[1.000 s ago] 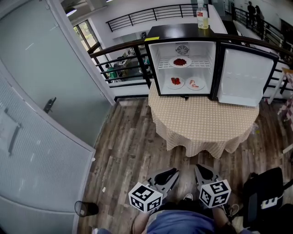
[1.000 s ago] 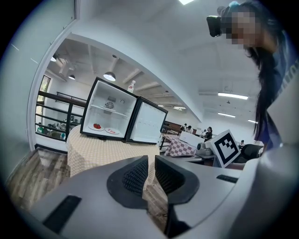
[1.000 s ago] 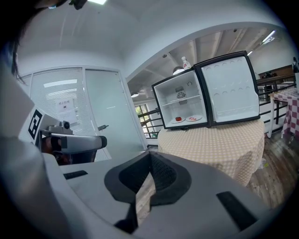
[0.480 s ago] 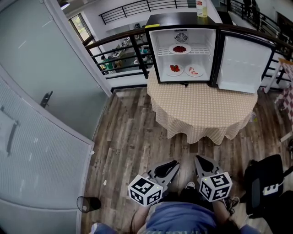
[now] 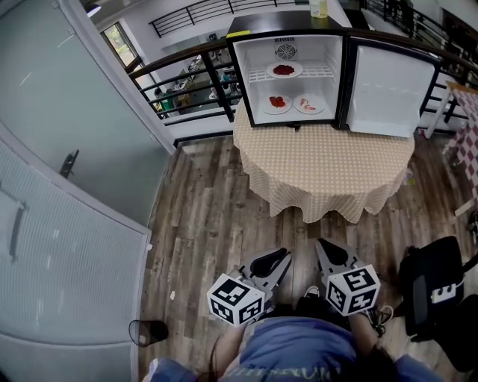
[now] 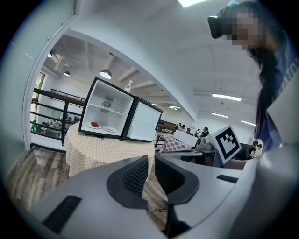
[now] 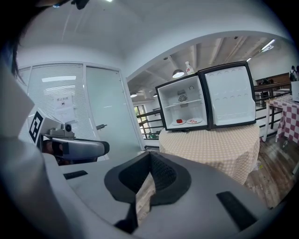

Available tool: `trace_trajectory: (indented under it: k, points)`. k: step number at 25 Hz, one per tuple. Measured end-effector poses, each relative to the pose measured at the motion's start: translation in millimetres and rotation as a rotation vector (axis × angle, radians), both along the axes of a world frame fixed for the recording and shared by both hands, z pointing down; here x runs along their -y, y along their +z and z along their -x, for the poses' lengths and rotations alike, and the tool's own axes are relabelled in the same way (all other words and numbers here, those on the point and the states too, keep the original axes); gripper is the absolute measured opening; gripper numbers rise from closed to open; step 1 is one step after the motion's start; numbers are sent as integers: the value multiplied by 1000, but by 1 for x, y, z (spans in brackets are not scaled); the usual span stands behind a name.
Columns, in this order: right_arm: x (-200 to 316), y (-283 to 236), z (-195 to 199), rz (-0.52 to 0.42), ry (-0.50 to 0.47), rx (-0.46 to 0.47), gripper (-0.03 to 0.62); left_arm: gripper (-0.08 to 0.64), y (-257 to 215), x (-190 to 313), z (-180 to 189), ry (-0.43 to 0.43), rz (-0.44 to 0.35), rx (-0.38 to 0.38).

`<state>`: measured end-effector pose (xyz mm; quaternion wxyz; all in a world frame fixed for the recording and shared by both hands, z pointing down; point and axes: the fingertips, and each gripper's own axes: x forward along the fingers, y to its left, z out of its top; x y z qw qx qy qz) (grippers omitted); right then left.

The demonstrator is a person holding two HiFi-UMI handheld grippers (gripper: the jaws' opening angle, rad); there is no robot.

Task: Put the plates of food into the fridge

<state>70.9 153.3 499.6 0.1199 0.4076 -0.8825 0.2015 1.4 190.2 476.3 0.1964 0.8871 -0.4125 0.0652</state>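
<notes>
The small black fridge (image 5: 287, 37) stands on the table (image 5: 328, 160) with its door (image 5: 385, 82) swung open to the right. One plate of red food (image 5: 284, 70) rests on the upper shelf. Two more plates (image 5: 277, 102) (image 5: 308, 104) sit on the fridge floor. My left gripper (image 5: 281, 257) and right gripper (image 5: 321, 245) hang low over the wooden floor, close to my body and well back from the table. Both are shut with nothing between their jaws. The left gripper view shows the fridge (image 6: 117, 116) far off; the right gripper view shows the fridge (image 7: 205, 98) too.
A beige checked cloth covers the round table. A bottle (image 5: 318, 7) stands on top of the fridge. A frosted glass wall and door (image 5: 67, 164) run along the left, a black railing (image 5: 194, 74) behind. A black chair (image 5: 437, 287) is at my right, a dark object (image 5: 146, 330) on the floor left.
The view has drifted: fridge and table sit a little higher and farther left in the head view. Both grippers stay low and shut.
</notes>
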Motion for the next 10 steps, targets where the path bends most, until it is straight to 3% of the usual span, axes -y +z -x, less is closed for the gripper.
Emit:
trace_trajectory:
  k: [10]
  points:
    - [28, 0, -9, -8, 25, 0, 15, 57, 3, 18, 7, -26, 2, -2]
